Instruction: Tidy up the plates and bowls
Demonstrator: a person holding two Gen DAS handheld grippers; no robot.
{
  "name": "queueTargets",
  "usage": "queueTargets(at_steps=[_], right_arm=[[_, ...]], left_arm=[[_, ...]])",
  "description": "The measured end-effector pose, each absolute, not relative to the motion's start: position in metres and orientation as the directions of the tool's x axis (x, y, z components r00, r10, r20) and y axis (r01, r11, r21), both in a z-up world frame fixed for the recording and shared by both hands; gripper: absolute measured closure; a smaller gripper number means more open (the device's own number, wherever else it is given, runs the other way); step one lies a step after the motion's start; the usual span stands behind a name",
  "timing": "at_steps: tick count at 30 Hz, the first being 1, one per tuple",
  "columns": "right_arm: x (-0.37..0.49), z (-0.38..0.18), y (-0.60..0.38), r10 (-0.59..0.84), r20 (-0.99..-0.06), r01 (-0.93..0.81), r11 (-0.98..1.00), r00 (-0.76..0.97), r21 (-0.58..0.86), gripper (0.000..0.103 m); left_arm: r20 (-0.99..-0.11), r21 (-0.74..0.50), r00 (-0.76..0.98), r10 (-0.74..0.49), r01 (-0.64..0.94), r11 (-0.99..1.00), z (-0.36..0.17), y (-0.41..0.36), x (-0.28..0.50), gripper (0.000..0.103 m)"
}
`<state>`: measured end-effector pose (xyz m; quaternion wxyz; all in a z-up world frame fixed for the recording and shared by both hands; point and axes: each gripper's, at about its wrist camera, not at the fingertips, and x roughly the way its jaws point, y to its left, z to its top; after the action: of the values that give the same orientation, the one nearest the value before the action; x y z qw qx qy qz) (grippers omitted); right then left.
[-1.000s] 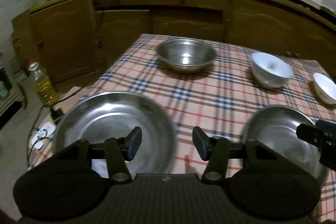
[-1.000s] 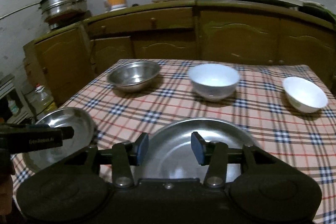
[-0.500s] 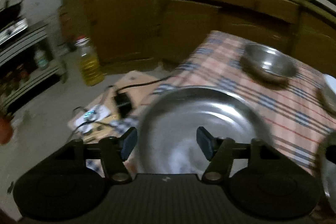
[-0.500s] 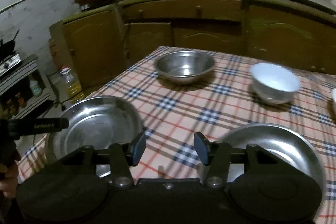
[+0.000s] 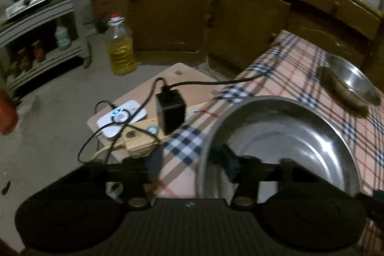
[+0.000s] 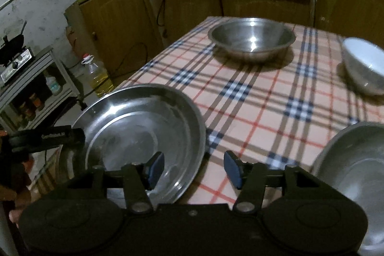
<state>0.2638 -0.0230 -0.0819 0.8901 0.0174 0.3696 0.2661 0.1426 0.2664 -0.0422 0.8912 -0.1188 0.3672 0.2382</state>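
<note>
A wide steel plate (image 5: 288,136) lies at the table's left end. My left gripper (image 5: 190,162) straddles its left rim, one pad outside and one inside. Its jaws are closing, with a gap still showing on the outer side. In the right wrist view the same plate (image 6: 144,126) has a finger of my left gripper (image 6: 60,134) at its left rim. My right gripper (image 6: 194,168) is at the plate's near right rim, jaws opening, holding nothing. A second steel plate (image 6: 355,172) lies at the right. A steel bowl (image 6: 252,37) and a white bowl (image 6: 364,64) stand farther back.
The checked tablecloth (image 6: 252,100) ends just left of the plate. Below that edge a low board carries a power strip with a black charger (image 5: 169,109) and cables. An oil bottle (image 5: 121,49) stands on the floor, with brown cabinets (image 5: 168,4) behind and a shelf unit (image 5: 36,40) at left.
Both views have swung left. My left gripper has come to the left plate's outer rim and narrowed. My right gripper has left the right plate, reached the left plate's near edge and widened.
</note>
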Motion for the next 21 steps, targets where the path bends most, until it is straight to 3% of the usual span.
queueTargets(at_steps=[2, 3, 6, 9, 21], right_arm=[[0.269, -0.087, -0.019, 0.499, -0.657, -0.460, 0.852, 0.565, 0.250, 0.040], [0.270, -0.089, -0.017, 0.503, -0.661, -0.459, 0.850, 0.557, 0.260, 0.051], [0.272, -0.092, -0.017, 0.500, -0.666, -0.448, 0.853, 0.554, 0.268, 0.070], [0.272, -0.091, -0.022, 0.491, -0.666, -0.433, 0.860, 0.562, 0.269, 0.081], [0.251, -0.064, -0.045, 0.467, -0.616, -0.432, 0.875, 0.635, 0.218, 0.081]], left_arm=[[-0.705, -0.038, 0.634, 0.318, -0.481, 0.876, -0.043, 0.260, 0.143, 0.075], [-0.704, -0.045, 0.641, 0.305, -0.469, 0.882, -0.043, 0.257, 0.143, 0.080], [-0.701, -0.042, 0.645, 0.305, -0.464, 0.885, -0.044, 0.255, 0.143, 0.082], [-0.691, -0.057, 0.659, 0.298, -0.461, 0.886, -0.042, 0.254, 0.140, 0.085], [-0.648, -0.065, 0.713, 0.270, -0.404, 0.912, -0.026, 0.234, 0.129, 0.089]])
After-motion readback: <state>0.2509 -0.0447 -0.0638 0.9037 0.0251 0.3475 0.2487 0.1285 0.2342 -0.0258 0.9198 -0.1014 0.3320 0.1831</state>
